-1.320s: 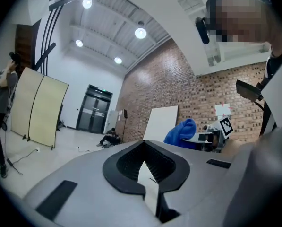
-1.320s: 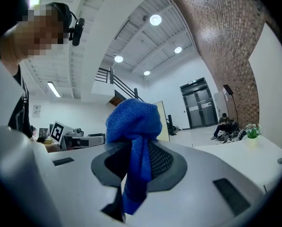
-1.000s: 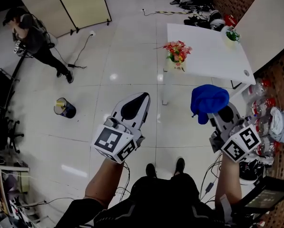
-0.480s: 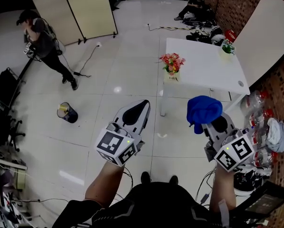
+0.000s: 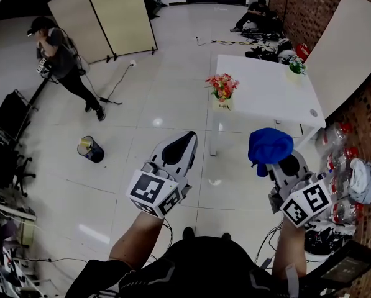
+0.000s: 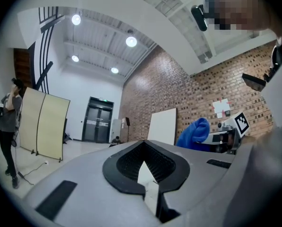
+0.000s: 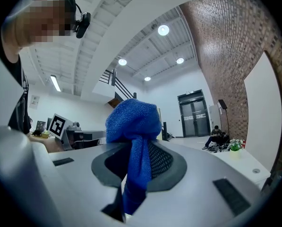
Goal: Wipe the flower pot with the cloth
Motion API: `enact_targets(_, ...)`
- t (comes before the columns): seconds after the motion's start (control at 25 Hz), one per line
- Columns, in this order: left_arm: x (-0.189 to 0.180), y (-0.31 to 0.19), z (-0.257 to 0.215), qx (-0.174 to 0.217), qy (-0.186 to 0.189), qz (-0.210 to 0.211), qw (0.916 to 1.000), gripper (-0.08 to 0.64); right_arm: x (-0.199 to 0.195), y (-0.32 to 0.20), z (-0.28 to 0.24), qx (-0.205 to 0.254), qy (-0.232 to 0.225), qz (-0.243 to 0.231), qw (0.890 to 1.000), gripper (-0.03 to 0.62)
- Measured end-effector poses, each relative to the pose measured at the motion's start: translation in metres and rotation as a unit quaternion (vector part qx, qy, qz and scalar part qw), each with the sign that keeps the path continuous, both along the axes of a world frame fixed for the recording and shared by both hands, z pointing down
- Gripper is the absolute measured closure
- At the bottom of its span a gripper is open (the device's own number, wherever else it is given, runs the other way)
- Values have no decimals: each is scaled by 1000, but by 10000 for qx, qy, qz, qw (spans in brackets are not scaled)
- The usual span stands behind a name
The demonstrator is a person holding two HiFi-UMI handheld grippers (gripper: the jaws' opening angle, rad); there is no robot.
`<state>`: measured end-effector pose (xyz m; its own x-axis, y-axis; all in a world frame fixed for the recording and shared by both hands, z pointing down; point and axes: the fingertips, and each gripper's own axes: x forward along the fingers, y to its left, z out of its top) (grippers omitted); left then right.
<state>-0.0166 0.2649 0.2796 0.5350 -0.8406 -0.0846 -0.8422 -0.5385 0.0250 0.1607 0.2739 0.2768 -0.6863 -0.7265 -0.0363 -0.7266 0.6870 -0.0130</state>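
Head view steeply down, gripper views level; right gripper view shares table w/ head.

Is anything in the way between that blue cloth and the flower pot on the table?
Nothing visible does: only floor lies between the blue cloth in the right gripper and the flower pot at the table's near corner.

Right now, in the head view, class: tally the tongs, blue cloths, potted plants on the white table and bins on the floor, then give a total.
tongs: 2 (left tongs, right tongs)
blue cloth: 1
potted plants on the white table: 2 (flower pot, small green plant)
bin: 1
Total: 6
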Motion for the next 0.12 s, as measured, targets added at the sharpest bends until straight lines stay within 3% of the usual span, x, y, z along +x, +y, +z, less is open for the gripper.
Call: enact_targets(0.12, 3, 2, -1, -39, 64, 37, 10000, 557, -1, 2, -1, 21, 24, 0, 10000, 528)
